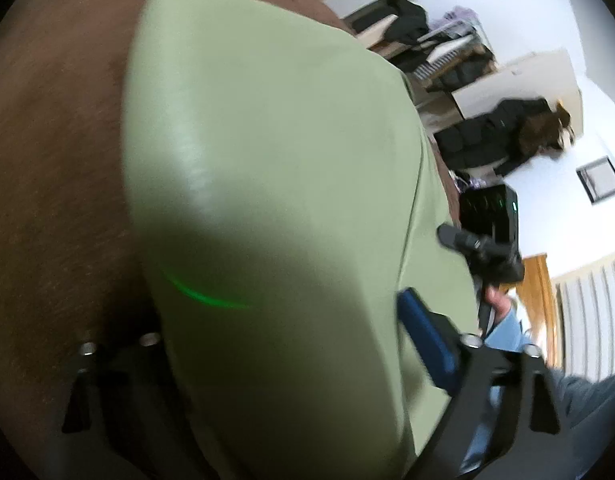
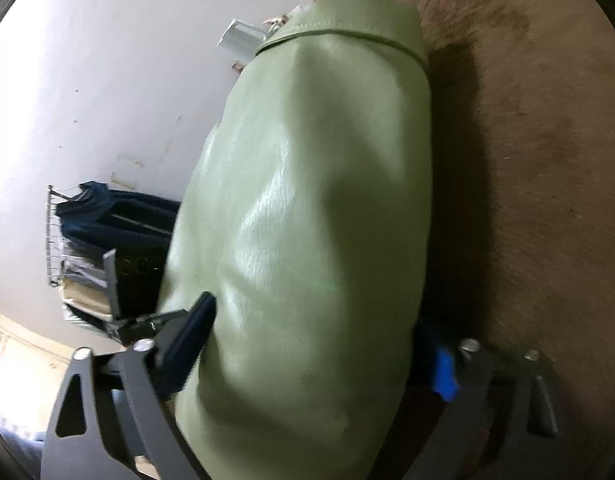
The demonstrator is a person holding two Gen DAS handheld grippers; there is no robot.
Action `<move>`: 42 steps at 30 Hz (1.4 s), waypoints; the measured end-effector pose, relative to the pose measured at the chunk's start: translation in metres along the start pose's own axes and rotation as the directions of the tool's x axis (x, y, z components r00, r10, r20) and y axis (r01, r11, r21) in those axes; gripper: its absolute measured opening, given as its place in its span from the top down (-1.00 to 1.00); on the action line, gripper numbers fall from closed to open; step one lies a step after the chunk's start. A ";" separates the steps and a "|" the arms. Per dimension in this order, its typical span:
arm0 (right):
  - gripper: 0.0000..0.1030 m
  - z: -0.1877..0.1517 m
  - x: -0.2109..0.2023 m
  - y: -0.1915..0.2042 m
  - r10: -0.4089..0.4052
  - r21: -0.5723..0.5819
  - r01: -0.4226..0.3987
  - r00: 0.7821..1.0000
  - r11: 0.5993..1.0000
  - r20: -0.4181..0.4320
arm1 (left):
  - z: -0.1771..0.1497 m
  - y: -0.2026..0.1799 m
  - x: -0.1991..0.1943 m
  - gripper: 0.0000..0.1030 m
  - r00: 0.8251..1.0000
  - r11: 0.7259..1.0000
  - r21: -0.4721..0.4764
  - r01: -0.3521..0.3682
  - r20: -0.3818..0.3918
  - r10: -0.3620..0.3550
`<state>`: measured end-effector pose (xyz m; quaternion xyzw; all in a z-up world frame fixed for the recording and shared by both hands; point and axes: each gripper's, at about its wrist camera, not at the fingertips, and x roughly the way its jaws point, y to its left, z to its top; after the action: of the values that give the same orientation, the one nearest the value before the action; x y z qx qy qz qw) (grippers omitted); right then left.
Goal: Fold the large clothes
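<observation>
Green leathery garment (image 1: 267, 200) between fingers of both claws (image 1: 287, 340) (image 2: 315, 344); pinch likely, blurred; brown surface (image 1: 59, 160) beneath.

A bulky pale green garment (image 1: 275, 208) fills the space between and ahead of both grippers' fingers. Bare brown carpeted surface (image 1: 55, 168) lies open beside it; dark equipment (image 1: 491, 220) stands beyond.

One green garment (image 1: 275, 184), two claws (image 1: 411, 312), one brown surface (image 1: 55, 168)
</observation>
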<state>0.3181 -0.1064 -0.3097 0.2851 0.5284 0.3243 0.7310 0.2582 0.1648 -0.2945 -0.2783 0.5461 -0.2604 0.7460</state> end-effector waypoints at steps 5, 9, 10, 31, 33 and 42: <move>-0.23 -0.004 -0.001 0.015 -0.063 -0.013 0.063 0.998 0.998 0.012 | 0.001 -0.005 -0.008 0.16 1.000 0.999 -0.045 -0.003 0.015 0.003; 0.10 -0.004 -0.007 0.024 -0.027 -0.020 0.028 1.000 0.999 0.010 | 0.004 -0.024 -0.010 0.24 0.998 0.998 -0.013 -0.055 0.032 0.056; 0.14 -0.004 -0.008 0.027 -0.024 -0.026 0.024 1.000 0.999 0.008 | 0.005 -0.025 -0.012 0.25 0.997 0.998 -0.013 -0.063 0.034 0.063; 0.26 -0.002 -0.029 0.057 -0.094 -0.023 0.094 0.995 0.995 0.019 | 0.022 -0.074 -0.013 0.44 0.991 0.988 0.076 -0.134 0.028 0.132; 0.27 -0.004 -0.032 0.065 -0.099 -0.037 0.100 0.995 0.994 0.030 | 0.022 -0.080 -0.012 0.44 0.991 0.987 0.089 -0.131 0.025 0.130; 0.27 -0.010 -0.069 0.084 -0.067 -0.062 0.073 0.994 0.995 0.087 | 0.022 -0.115 -0.033 0.44 0.989 0.977 0.152 -0.146 0.058 0.139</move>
<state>0.2785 -0.1063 -0.2081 0.2559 0.4955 0.3030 0.7728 0.2609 0.1084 -0.1864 -0.1851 0.5250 -0.2416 0.7948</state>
